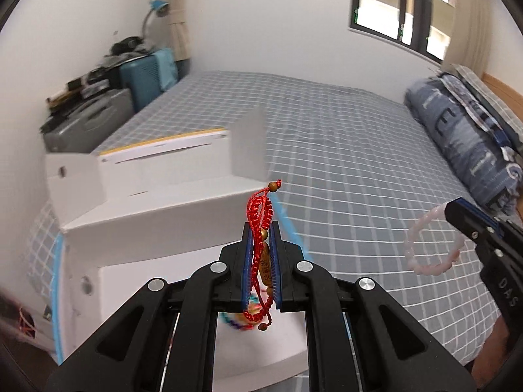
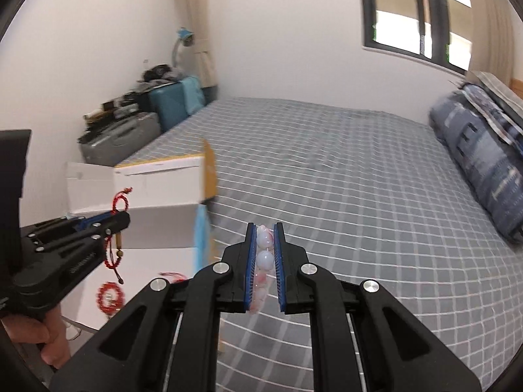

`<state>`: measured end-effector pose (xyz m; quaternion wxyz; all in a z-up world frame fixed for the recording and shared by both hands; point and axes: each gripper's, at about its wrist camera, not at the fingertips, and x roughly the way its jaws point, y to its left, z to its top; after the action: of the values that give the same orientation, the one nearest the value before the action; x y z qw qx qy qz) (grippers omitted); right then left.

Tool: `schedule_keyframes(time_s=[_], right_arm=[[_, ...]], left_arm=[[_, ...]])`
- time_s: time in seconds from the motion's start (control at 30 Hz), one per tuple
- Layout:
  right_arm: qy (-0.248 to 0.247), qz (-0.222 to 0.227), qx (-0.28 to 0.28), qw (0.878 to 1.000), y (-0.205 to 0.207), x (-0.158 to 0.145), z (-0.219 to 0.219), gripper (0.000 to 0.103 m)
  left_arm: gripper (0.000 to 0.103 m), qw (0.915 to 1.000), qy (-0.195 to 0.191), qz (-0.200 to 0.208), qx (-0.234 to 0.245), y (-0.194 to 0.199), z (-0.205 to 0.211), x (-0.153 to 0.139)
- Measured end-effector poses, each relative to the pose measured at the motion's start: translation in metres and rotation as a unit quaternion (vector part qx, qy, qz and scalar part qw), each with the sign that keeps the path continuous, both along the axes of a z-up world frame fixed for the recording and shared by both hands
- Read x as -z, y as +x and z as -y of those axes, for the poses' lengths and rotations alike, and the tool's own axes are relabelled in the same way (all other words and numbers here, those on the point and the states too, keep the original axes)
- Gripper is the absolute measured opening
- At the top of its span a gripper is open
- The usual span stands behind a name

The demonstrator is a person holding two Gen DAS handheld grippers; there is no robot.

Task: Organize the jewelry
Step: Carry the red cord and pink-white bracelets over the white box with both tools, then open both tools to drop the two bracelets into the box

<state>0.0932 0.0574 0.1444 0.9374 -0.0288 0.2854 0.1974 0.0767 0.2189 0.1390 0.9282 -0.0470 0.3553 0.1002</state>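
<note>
Red braided cord bracelet (image 1: pixel 260 225) with small wooden beads and a gold oblong charm sits right between the blue ribbed pads of the left claw (image 1: pixel 261 228), pinched tight, its knotted loop poking up past the fingertips and its tail dangling below. From the other side you can see that left claw (image 2: pixel 119 220) held out over an open white cardboard box (image 2: pixel 157 232), the cord hanging beneath the black fingers, a hand (image 2: pixel 42 339) wrapped round the grip.

Over on the right, a pale pink bracelet of round glossy beads (image 2: pixel 264 258) is clamped in the right claw (image 2: pixel 264 228), pads pressed onto the beads, the smooth milky spheres stacked in a line between them. In the left camera's view that same beaded ring (image 1: pixel 431 245) hangs as a full loop off the tip of the right claw (image 1: pixel 449 209), out above the bed.

Both claws are squeezed down on their catch, no gap to spare.

Below them, the bed wears a grey sheet with a white grid pattern (image 1: pixel 343 163), soft and slightly rumpled. The white box (image 1: pixel 163 209) stands at the bed's near left corner, flaps up, stiff and matte. Inside it lies a red beaded bracelet (image 2: pixel 109 297), blurred. A folded blue patterned quilt (image 1: pixel 464 137) is bundled at the far right edge of the bed.
</note>
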Motion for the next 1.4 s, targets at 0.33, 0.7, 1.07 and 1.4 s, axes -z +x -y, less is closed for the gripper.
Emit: schedule_keyframes(time_s=[0.33,0.7,1.07,1.4], right_arm=[[0.005,-0.019,-0.081,0.997,-0.009,0.013,-0.09,0.01],[-0.04,-0.09,-0.125,0.987,0.01,0.081,-0.158,0.01],[-0.062,-0.127,-0.122,0.983,0.019,0.107,-0.169,0.012],[-0.044,-0.1,-0.112,0.988,0.011,0.088,-0.159,0.065]], left_arm=[[0.01,0.9978,-0.012,-0.021,-0.062,-0.038,-0.081,0.027],[0.01,0.9905,-0.04,-0.096,-0.09,-0.034,-0.129,0.084],[0.013,0.9875,-0.039,-0.122,-0.092,-0.03,-0.132,0.098],[0.052,0.9894,-0.028,-0.093,-0.108,-0.049,-0.129,0.076]])
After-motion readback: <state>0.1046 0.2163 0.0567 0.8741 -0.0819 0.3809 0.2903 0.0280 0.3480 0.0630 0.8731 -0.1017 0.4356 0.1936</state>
